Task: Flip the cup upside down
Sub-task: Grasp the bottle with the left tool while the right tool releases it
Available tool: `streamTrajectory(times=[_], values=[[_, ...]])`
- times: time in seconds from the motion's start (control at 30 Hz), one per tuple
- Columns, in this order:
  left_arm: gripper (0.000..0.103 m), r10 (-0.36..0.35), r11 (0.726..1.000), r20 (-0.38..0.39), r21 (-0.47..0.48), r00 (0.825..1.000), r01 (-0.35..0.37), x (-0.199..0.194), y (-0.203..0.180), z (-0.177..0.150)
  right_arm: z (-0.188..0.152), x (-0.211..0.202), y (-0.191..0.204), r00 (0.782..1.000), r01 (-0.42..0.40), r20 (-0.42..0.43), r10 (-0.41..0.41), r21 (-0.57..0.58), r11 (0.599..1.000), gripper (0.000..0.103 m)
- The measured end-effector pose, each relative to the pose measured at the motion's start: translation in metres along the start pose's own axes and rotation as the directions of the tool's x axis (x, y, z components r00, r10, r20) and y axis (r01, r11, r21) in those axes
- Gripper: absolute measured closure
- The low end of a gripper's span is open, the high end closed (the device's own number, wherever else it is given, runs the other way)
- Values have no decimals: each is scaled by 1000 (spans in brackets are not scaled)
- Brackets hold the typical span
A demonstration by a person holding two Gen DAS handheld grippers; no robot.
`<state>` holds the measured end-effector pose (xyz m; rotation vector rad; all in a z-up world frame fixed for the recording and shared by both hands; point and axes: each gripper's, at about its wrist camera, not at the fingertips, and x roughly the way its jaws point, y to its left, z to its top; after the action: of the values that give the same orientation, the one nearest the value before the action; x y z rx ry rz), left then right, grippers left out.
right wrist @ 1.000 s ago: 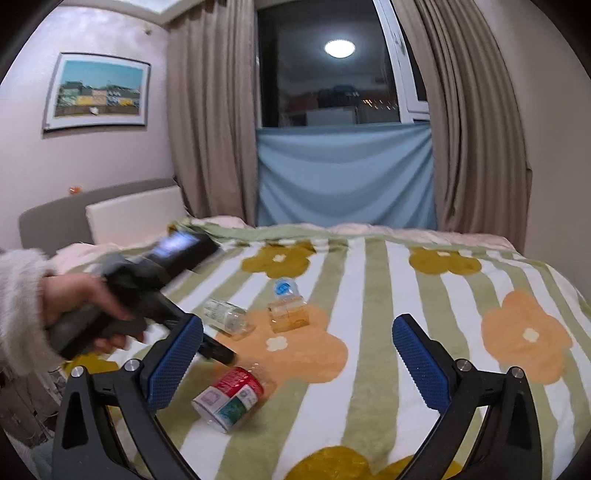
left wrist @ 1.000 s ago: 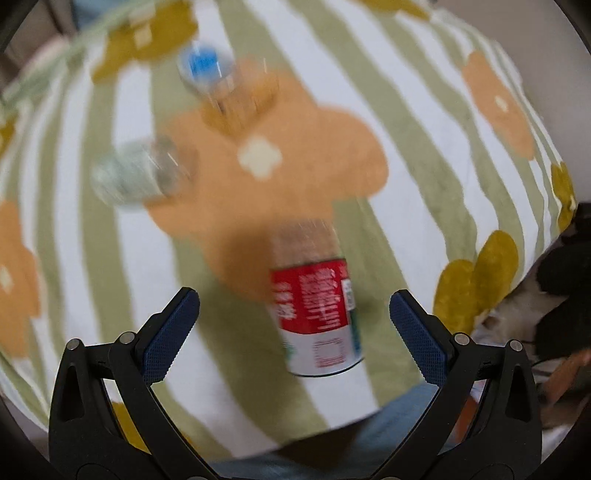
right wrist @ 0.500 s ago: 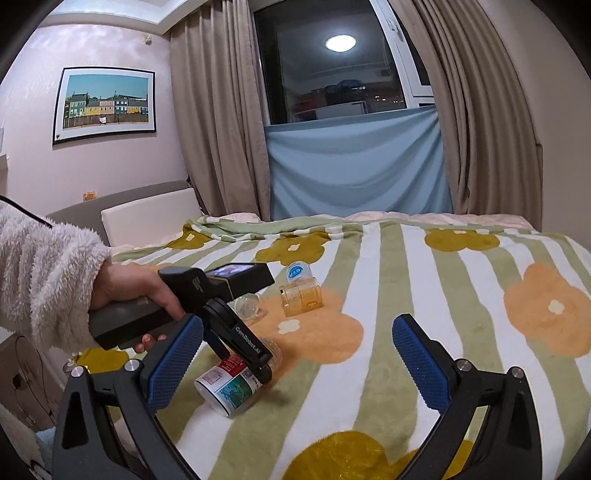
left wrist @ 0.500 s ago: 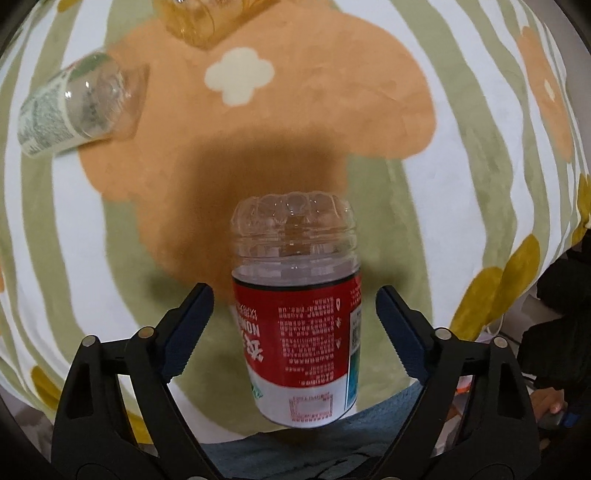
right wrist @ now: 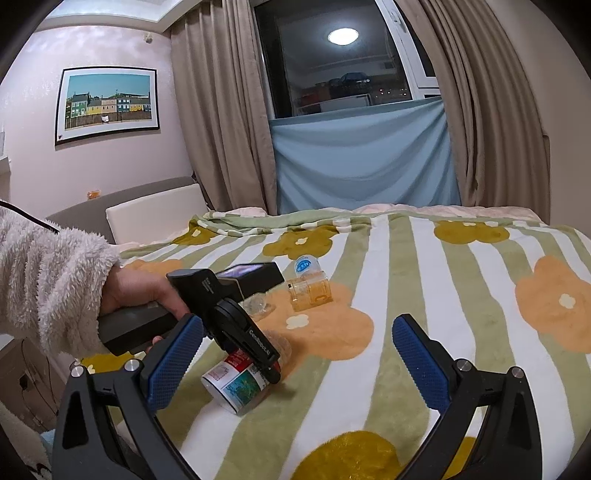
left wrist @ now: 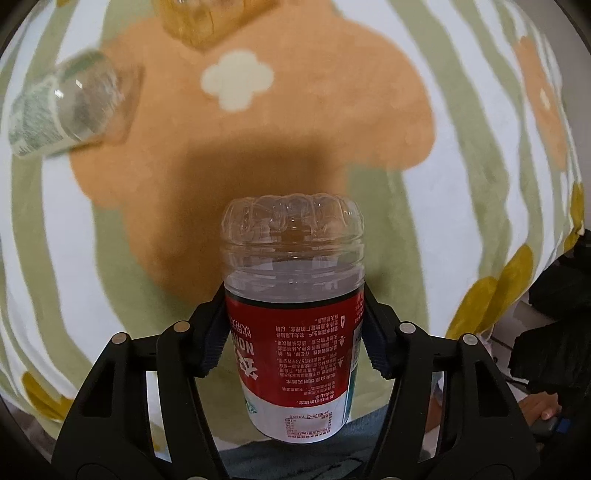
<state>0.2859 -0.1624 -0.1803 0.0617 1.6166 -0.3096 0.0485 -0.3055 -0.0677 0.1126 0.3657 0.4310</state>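
Red-labelled clear plastic cup (left wrist: 295,325), lying on its side on the bed blanket (left wrist: 332,110), near edge: we have the left gripper (left wrist: 291,336) clamped on it, jaws pressing both flanks of the label band, ribbed closed end pointing away from us. Right gripper (right wrist: 295,354): jaws spread wide, holding nothing, hovering well apart from the cup. Neighbouring items on the same orange flower print: a second clear cup with green-white label (left wrist: 62,110) on its side to the far left; an amber cup (left wrist: 207,18) beyond; a blue-lidded piece (right wrist: 306,266) just behind it. Hazards, in our judgement: thin walls may buckle under the clamp and let the cup squirt out; slick label may slip as we rotate; the soft, uneven blanket may tip the cup once we set it mouth-down; a wide swing could knock the green-labelled cup.
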Motion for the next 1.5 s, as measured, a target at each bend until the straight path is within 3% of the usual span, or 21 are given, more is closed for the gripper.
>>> streamTrajectory(times=[0.07,0.1,0.13,0.2,0.23,0.3,0.33,0.37,0.43,0.53,0.73,0.8,0.9,1.0,1.2,1.27,1.3,1.33,1.4,1.43,1.5], values=[[44,-16,1000,103,28,995,14,-25,2,-11,1,-2,1,1000,-1,7,1,-12,1000,0],[44,-32,999,162,41,986,26,-35,1,-16,2,-3,2,1000,-1,11,1,-14,1000,0],[44,-58,997,248,55,967,46,-48,1,-24,3,-5,2,1000,-2,17,3,-14,1000,0],[44,-129,991,433,95,892,97,-68,2,-46,5,-7,2,1000,-5,27,6,-8,1000,0],[44,-132,990,549,109,825,86,-78,3,-58,5,-8,1,999,-6,31,7,-3,1000,0],[44,-97,994,681,108,725,32,-81,6,-77,4,-8,0,999,-12,33,11,7,1000,0],[44,-70,996,747,91,662,3,-73,8,-88,3,-8,-1,999,-16,28,16,13,1000,0],[44,-63,997,773,81,631,1,-67,8,-93,2,-7,-2,1000,-22,16,22,15,1000,0],[44,-68,998,798,62,599,30,-46,4,-100,-2,-5,-1,1000,-17,-14,17,4,1000,0],[44,-39,999,823,34,567,19,-32,12,-107,-7,-5,1,999,-6,-44,5,-15,1000,0],[44,-16,998,817,49,576,-42,-17,10,-120,-14,-2,-2,998,-14,-67,15,6,1000,0],[44,-7,995,807,64,590,-76,-17,9,-123,-15,0,-1,997,-22,-70,22,9,1000,0],[44,18,989,777,79,630,-126,-20,1,-128,-16,2,4,997,-35,-70,35,7,999,0],[44,38,985,753,81,656,-150,-21,-3,-133,-17,3,7,996,-45,-71,45,5,999,0],[44,59,983,711,80,701,-163,-22,-7,-133,-19,6,10,996,-48,-77,48,9,999,0],[43,55,984,710,79,702,-158,-24,-6,-133,-20,6,10,996,-48,-77,49,13,999,0],[37,50,986,711,78,701,-150,-24,-4,-134,-20,6,11,995,-51,-80,52,14,999,0],[19,49,987,709,74,704,-142,-24,-3,-134,-20,7,11,995,-52,-82,53,16,999,0],[0,52,989,716,58,697,-134,-25,-1,-135,-20,8,13,995,-54,-84,55,16,998,0],[0,46,990,728,58,685,-128,-26,-1,-138,-20,8,13,995,-55,-85,56,14,998,0],[0,53,989,728,58,683,-138,-27,-1,-139,-20,8,15,995,-53,-84,54,8,999,0]])
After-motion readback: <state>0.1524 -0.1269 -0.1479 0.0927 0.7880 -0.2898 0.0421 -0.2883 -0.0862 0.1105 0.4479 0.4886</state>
